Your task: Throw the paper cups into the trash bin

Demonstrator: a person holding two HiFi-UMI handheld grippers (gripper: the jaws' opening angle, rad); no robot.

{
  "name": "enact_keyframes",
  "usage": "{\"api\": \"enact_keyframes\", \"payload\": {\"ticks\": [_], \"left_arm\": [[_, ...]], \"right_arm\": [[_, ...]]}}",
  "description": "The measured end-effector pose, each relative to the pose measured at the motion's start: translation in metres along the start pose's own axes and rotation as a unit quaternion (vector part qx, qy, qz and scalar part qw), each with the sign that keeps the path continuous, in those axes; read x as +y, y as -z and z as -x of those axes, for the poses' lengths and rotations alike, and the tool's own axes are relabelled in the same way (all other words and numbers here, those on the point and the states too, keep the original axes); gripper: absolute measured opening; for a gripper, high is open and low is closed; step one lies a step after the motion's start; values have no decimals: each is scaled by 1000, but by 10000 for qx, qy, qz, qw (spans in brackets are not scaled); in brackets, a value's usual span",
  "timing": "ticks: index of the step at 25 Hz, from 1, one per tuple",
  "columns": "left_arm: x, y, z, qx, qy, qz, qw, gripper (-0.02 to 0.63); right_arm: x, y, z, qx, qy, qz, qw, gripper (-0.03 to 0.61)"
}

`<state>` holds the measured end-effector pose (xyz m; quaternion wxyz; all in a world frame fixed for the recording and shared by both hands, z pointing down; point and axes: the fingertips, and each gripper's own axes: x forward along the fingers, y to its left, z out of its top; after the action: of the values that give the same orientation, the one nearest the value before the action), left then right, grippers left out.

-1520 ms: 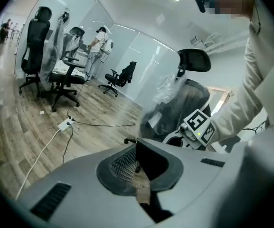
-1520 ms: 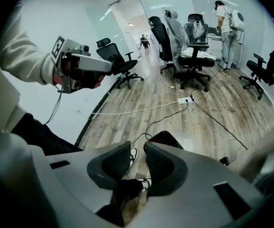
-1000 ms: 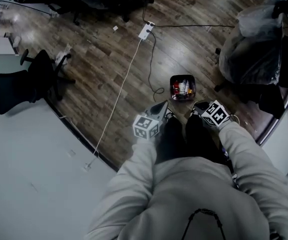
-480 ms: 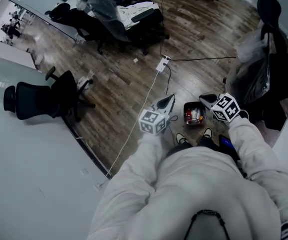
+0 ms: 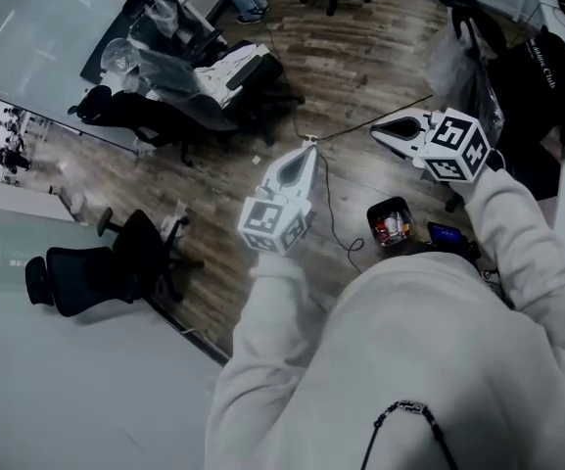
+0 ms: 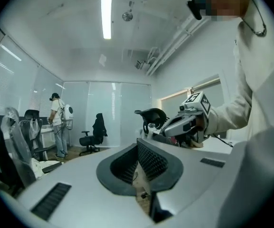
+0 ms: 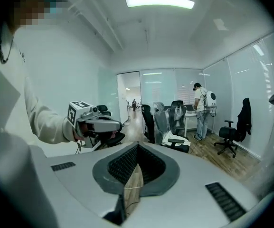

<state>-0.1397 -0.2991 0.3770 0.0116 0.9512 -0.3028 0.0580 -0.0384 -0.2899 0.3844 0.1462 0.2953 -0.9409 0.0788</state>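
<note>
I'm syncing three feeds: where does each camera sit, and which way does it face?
Head view: on the person's head, facing steeply down at the wood floor and trash bin; grey sweatshirt, left tool, right tool show.
Left gripper view: on the left tool, about level along its shut jaws; right tool and sleeve at right.
Right gripper view: on the right tool, about level along its shut jaws; left tool at left.
Shared: both gripper views catch the standing person and black chair.
</note>
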Motion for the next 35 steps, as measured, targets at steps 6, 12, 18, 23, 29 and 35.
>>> {"api": "enact_keyframes", "payload": {"ticks": [6,12,18,23,29,35], "left_arm": [[-27,-36,-22,-448,338,136,9983,-11],[-30,-78,-28,-1049,522,437,9921,-11],[-25,-68,-15,-1078,545,289,9923,-11],[-19,-65,-5,-1067,478,261,9928,-11],[-15,-63,-7,-924,410,201,9947,-11],[-9,-59,-3,-772,320,26,9965,-11]], "right_arm": [[-12,11,25,-43,372,-237,9990,18],[-10,14,32,-136,506,-364,9980,18],[-5,7,26,-241,462,-320,9981,18],[2,3,19,-259,376,-251,9986,18],[5,-5,13,-290,290,-169,9990,18],[13,-19,10,-362,213,7,9991,18]]}}
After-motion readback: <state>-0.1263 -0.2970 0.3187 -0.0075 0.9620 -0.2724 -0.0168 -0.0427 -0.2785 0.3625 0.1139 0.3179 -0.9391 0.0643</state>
